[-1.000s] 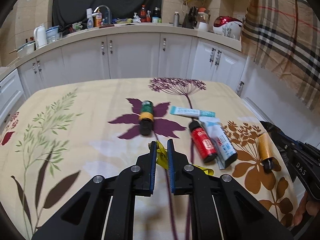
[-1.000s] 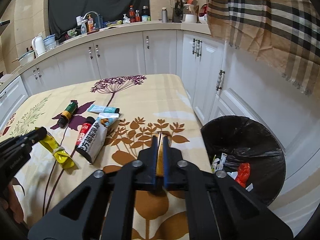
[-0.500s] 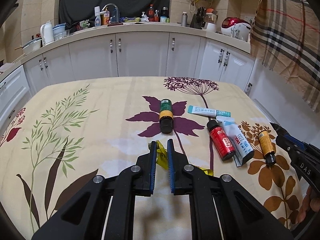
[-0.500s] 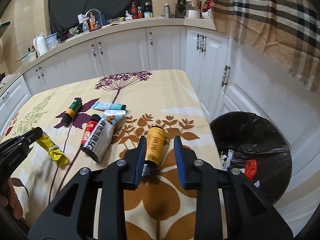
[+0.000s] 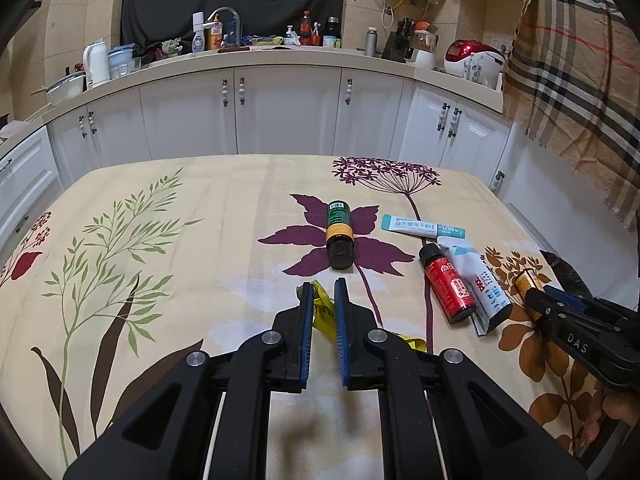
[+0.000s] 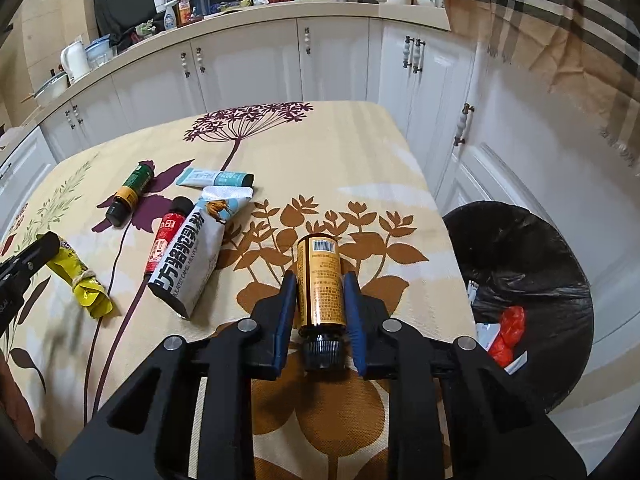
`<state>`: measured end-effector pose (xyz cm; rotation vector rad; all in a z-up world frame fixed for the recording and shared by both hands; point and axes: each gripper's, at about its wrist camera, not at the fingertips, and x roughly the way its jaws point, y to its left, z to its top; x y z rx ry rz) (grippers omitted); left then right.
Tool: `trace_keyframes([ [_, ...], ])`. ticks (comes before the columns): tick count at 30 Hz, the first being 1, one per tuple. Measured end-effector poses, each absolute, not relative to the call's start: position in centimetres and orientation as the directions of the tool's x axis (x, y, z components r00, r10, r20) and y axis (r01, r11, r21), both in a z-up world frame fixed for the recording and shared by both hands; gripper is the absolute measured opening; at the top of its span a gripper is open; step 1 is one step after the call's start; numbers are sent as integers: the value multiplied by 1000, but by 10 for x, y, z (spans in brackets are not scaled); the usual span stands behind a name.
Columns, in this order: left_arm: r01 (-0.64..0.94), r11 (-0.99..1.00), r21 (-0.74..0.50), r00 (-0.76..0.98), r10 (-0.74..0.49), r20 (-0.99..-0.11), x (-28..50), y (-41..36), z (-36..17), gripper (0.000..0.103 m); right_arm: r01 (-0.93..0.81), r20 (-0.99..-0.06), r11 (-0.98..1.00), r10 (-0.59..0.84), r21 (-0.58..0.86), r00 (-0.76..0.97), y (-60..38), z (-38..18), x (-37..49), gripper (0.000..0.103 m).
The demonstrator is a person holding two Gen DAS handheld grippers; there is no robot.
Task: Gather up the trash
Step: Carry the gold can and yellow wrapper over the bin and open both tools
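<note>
Pinching a crumpled yellow wrapper (image 5: 322,312) on the flowered tablecloth (image 5: 200,240), the left gripper (image 5: 320,300) is clamped tight in the left wrist view. Seen from the right wrist, the right gripper (image 6: 320,292), jaws just narrowing, presses an amber bottle (image 6: 322,280) lying near the lined trash bin (image 6: 520,248).

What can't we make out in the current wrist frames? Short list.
- Yellow wrapper: left wrist view, its near part is hidden behind the left gripper fingers.
- Amber bottle: right wrist view, contact with the right gripper pads can't be confirmed; left wrist view, mostly hidden by that gripper.
- Trash bin: right wrist view, contents mostly lost in the dark liner.
- Counter bottle labels: both views, too small.
</note>
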<state>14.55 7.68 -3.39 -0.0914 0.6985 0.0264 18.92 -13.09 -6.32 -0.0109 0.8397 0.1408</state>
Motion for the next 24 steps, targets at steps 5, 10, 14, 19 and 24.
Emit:
trace_keyframes([
  [5, -52, 996, -76, 772, -8, -636, 143, 77, -31, 11, -141, -728, 989, 130, 46, 673, -130, -60, 185, 23],
  [10, -42, 996, -81, 783, -17, -622, 142, 74, -24, 11, -147, -707, 988, 137, 47, 693, -130, -55, 179, 23],
  [14, -17, 996, -85, 794, -38, -606, 141, 65, -17, 11, -140, -684, 989, 136, 50, 717, -136, -46, 174, 23],
  [19, 38, 995, -89, 808, -83, -583, 142, 43, -7, 11, -104, -652, 994, 105, 41, 751, -152, -33, 168, 23],
  [24, 110, 990, -92, 816, -143, -560, 148, 12, 3, 11, -45, -621, 998, 55, 32, 782, -177, -23, 164, 23],
])
